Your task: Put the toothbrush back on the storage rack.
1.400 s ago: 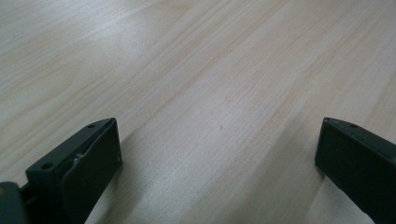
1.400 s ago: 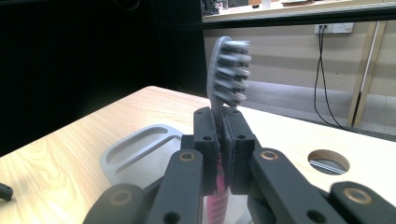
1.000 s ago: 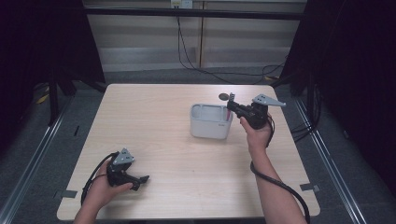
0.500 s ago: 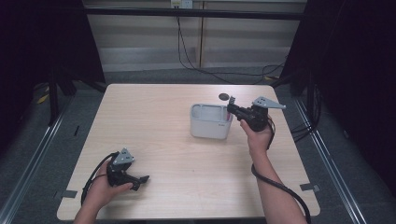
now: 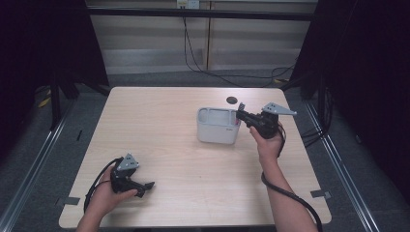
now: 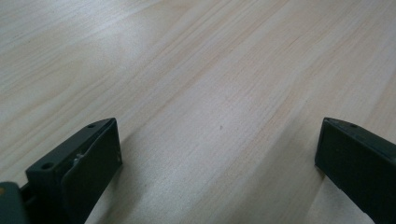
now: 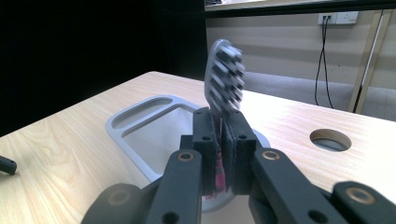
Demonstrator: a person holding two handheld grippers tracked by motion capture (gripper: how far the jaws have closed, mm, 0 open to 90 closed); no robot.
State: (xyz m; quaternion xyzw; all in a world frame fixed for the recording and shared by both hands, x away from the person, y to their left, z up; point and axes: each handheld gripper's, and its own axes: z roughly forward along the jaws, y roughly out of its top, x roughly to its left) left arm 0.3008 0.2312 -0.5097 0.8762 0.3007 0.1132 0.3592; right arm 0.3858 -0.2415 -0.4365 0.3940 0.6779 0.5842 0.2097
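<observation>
My right gripper (image 5: 240,114) is shut on a toothbrush (image 7: 225,77), gripping the handle just below the grey bristled head, which points up. It hovers at the right end of a white plastic holder (image 5: 216,126) with several compartments (image 7: 140,116); the rest of the handle is hidden behind the jaws. My left gripper (image 5: 147,185) rests low on the wooden table (image 5: 159,121) near its front left, held in the person's hand. Its jaws stand wide open (image 6: 219,154) with only bare wood between them.
A round cable hole (image 5: 231,100) lies in the tabletop just behind the holder, also seen as a hole (image 7: 330,139) to the right of the brush. Cables trail from both grippers. Dark curtains flank the table.
</observation>
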